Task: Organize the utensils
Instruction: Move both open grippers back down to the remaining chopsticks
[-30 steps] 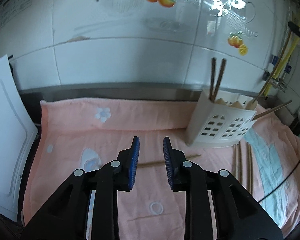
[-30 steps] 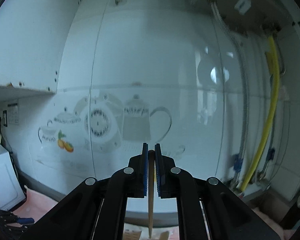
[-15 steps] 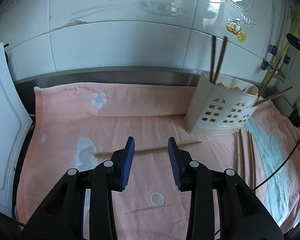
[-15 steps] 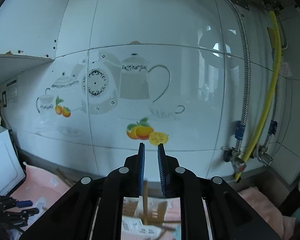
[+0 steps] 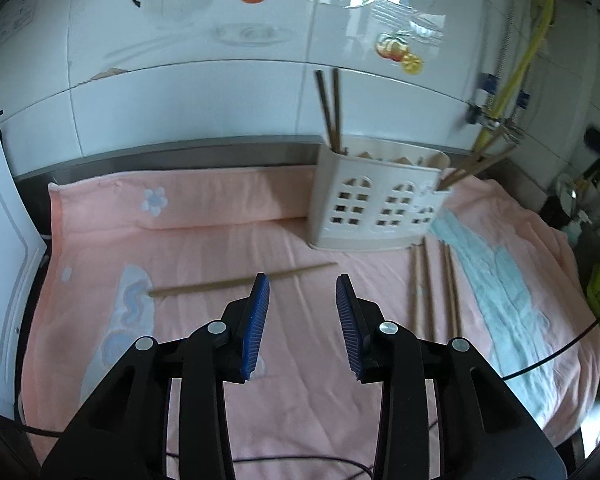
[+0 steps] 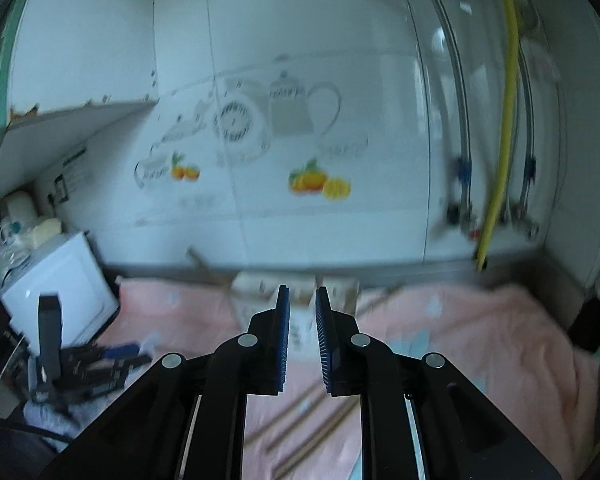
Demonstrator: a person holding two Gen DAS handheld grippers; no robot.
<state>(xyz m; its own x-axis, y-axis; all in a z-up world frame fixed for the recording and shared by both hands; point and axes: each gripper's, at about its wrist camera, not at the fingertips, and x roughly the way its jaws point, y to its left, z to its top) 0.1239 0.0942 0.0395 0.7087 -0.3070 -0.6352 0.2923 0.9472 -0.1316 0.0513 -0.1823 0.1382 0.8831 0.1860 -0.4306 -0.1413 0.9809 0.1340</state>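
At the far left of the left wrist view a white board (image 5: 0, 240) leans at the edge of the desk, which is covered by a pink towel (image 5: 204, 216) with a pale flower print. On the towel, left of centre, a single wooden chopstick (image 5: 220, 283) lies nearly crosswise, its right part running behind the tip of the left finger of the left gripper (image 5: 300, 292). That gripper hovers over the near middle of the towel with its blue-padded jaws spread wide and nothing between them. Farther back and to the right stands a white utensil holder (image 5: 374, 204) with arched window cut-outs; two dark chopsticks (image 5: 329, 108) stick up from its left compartment, and lighter ones (image 5: 476, 162) lean out to the right from its right end. Just near of the holder's right end, four loose chopsticks (image 5: 434, 284) lie side by side on the towel, pointing near to far, beside a light blue patch of the cloth. In the blurred right wrist view, the right gripper (image 6: 301, 304) is held above the towel facing the holder (image 6: 296, 292), its jaws parted by a narrow gap and gripping nothing; loose chopsticks (image 6: 300, 428) lie on the towel beneath it. A yellow hose (image 6: 504, 120) runs down the tiled wall at the right.
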